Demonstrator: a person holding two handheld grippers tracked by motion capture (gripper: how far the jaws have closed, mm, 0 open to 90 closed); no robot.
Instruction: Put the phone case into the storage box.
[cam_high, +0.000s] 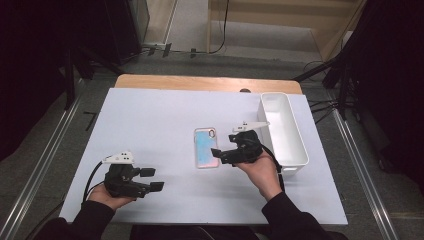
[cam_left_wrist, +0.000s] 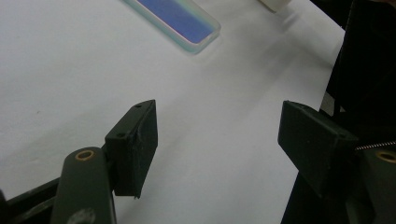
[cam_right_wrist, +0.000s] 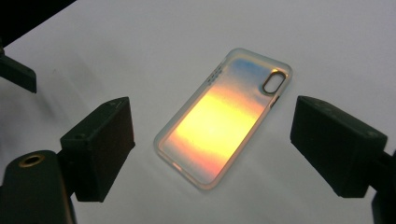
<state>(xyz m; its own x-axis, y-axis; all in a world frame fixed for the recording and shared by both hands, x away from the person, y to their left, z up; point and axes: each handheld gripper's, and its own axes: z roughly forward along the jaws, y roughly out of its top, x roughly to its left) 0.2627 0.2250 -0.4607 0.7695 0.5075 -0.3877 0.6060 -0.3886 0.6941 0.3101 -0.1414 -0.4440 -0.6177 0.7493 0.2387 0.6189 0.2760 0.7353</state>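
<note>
One phone case (cam_high: 205, 147) lies flat near the middle of the white table (cam_high: 150, 125); it is a rounded rectangle, glossy and iridescent, with an oval camera hole. The right gripper (cam_high: 218, 154) is just beside it at 3 o'clock, its matte black blocky jaws apart and empty. The left gripper (cam_high: 153, 179) rests at 8 o'clock, jaws also wide and empty. A white plastic bin (cam_high: 302, 150), long and smooth, stands at 3 o'clock.

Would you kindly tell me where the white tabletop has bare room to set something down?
The white tabletop is bare from its left edge to the iridescent phone case, and beyond the left gripper. It is crowded at the right, where the right gripper sits between the case and the white rectangular plastic bin.
</note>
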